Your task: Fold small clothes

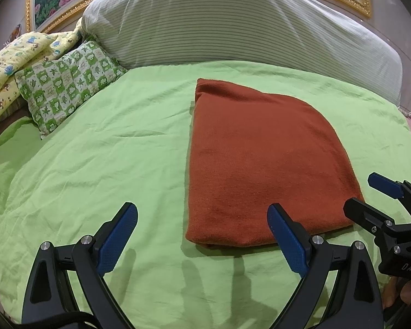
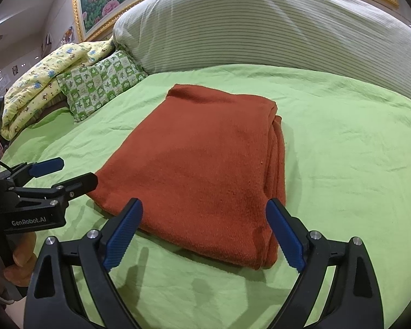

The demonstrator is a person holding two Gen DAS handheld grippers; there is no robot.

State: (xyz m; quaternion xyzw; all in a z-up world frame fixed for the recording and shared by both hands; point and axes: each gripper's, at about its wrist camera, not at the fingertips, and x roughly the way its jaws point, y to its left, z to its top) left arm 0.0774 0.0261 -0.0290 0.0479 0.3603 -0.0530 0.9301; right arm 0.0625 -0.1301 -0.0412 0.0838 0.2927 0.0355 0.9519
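Hovering wide open and empty, left tongs (image 1: 202, 235) and right tongs (image 2: 204, 231) flank the folded rust garment (image 1: 260, 164).

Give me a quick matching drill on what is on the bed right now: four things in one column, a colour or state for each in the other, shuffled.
1. garment
2. bedsheet
3. small pillow
4. left gripper

a. green and white checks
b. open, holding nothing
c. rust-red, folded flat
d. plain light green

Pairs: 1-c, 2-d, 3-a, 4-b

Bright, sharp, fisheye-warped, dark-vignetted corners.
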